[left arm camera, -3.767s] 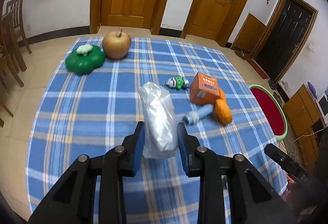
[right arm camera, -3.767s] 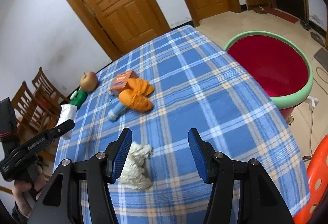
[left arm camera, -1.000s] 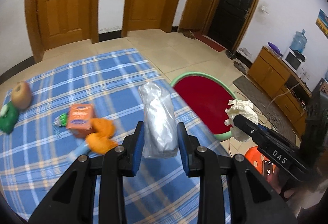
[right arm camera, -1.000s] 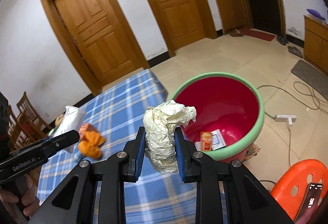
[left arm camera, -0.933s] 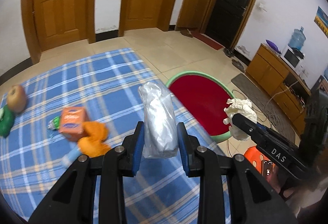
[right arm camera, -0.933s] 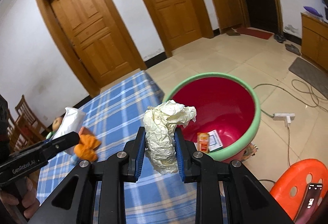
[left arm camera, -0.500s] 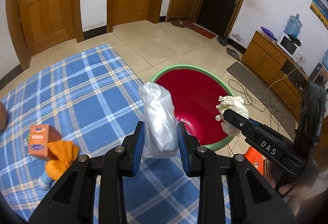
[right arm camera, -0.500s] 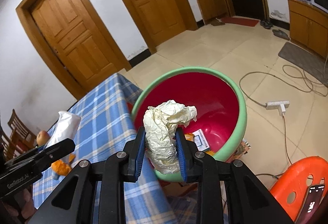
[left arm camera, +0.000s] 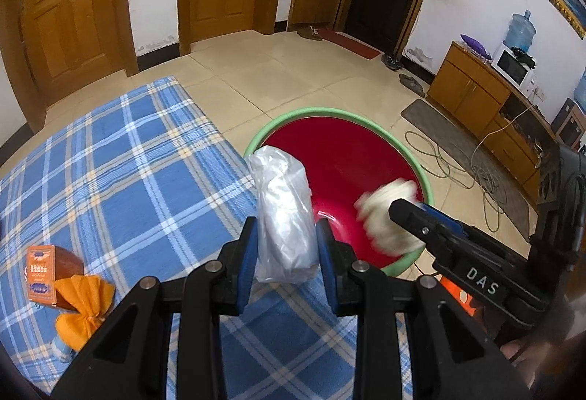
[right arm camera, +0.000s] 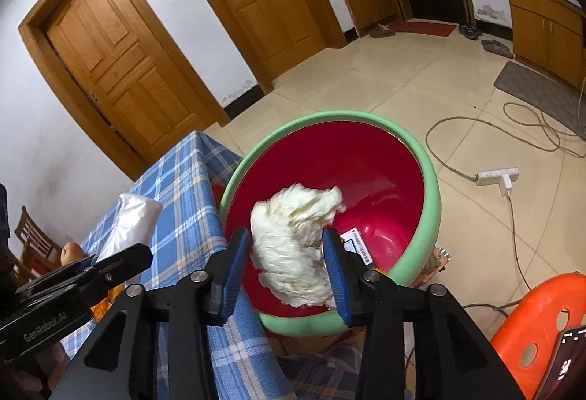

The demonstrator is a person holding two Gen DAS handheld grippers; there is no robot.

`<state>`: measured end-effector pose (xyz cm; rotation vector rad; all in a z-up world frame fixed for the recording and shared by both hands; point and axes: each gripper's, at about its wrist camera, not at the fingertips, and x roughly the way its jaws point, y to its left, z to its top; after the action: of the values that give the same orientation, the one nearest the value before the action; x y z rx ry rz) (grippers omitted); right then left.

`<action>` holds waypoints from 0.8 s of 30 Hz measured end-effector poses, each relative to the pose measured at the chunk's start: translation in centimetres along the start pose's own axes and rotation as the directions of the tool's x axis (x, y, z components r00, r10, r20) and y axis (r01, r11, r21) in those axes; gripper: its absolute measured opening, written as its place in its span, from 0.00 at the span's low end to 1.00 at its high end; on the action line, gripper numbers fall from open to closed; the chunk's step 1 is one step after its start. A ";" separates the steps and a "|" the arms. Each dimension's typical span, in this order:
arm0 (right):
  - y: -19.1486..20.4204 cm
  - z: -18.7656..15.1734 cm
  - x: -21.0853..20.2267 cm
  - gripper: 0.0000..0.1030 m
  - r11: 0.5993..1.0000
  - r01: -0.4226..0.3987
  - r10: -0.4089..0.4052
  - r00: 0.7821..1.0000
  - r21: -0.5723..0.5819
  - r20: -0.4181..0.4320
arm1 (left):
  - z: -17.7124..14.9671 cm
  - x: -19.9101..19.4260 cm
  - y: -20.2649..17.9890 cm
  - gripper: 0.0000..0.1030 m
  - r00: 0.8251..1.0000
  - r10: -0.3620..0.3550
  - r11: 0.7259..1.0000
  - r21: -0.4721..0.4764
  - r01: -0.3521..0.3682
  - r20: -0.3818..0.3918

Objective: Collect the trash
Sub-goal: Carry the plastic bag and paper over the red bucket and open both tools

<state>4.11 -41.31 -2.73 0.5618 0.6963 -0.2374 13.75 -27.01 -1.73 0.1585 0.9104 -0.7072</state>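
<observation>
We have both hands out past the edge of the table (left arm camera: 121, 180), over the bin (right arm camera: 428, 202) that stands on the floor against it, red inside with a green rim. The bin is the largest thing under us, and everything now turns on it lying straight below and ahead of both tongs.

Our right tongs (right arm camera: 289, 253) hang over the bin's mouth. Their jaws have just been opening, and the paper wad (right arm camera: 293, 239) sits between them, blurred, with a gap showing at the left pad, so we judge it let go and starting to drop. Its way down into the red hollow looks clear.

Our left tongs (left arm camera: 284, 250) are clenched on the plastic bag (left arm camera: 284, 213), which stands upright between the pads, long axis pointing away from us. The bag is at the near rim, partly above the cloth, so we judge this hand needs to reach further over the bin before letting go.

Only the right view shows the scraps already lying in the bin's bottom. Only the left view shows the orange box (left arm camera: 45, 270) and orange peel (left arm camera: 82, 308) left on the table.
</observation>
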 end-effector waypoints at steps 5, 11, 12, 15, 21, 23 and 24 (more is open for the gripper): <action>-0.5 0.0 -0.1 0.51 1.000 -0.002 0.002 1.000 0.015 -0.002 | 0.2 0.6 -0.5 0.30 1.000 -0.004 1.000 0.005 0.004 -0.004; -1.2 -0.1 -1.2 0.52 0.999 0.003 -0.004 1.000 0.055 0.020 | 0.8 1.8 -1.2 0.30 1.000 -0.016 1.000 0.021 0.016 -0.008; -1.3 -0.1 -1.3 0.52 0.998 0.005 -0.006 1.000 0.061 0.024 | 0.9 2.1 -1.4 0.30 1.000 -0.018 1.000 0.023 0.019 -0.011; -1.7 -0.2 -1.8 0.52 0.997 0.009 -0.012 0.999 0.081 0.031 | 1.5 2.9 -1.8 0.30 1.000 -0.024 0.999 0.029 0.024 -0.011; -2.4 -0.4 -2.5 0.53 0.994 0.018 -0.022 0.999 0.107 0.039 | 2.2 3.1 -2.0 0.48 0.999 -0.036 0.999 0.014 0.036 0.006; -2.4 -0.5 -2.7 0.53 0.994 0.018 -0.023 0.999 0.109 0.041 | 2.1 2.7 -2.0 0.49 0.999 -0.034 0.999 0.017 0.034 0.013; -2.4 -0.5 -2.9 0.53 0.994 0.017 -0.022 0.999 0.111 0.044 | 2.1 2.5 -2.0 0.49 0.999 -0.032 0.999 0.016 0.032 0.015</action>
<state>0.76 -42.97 -2.14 0.6534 0.6484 -0.3075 14.88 -30.63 -2.01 0.1526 0.8945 -0.7444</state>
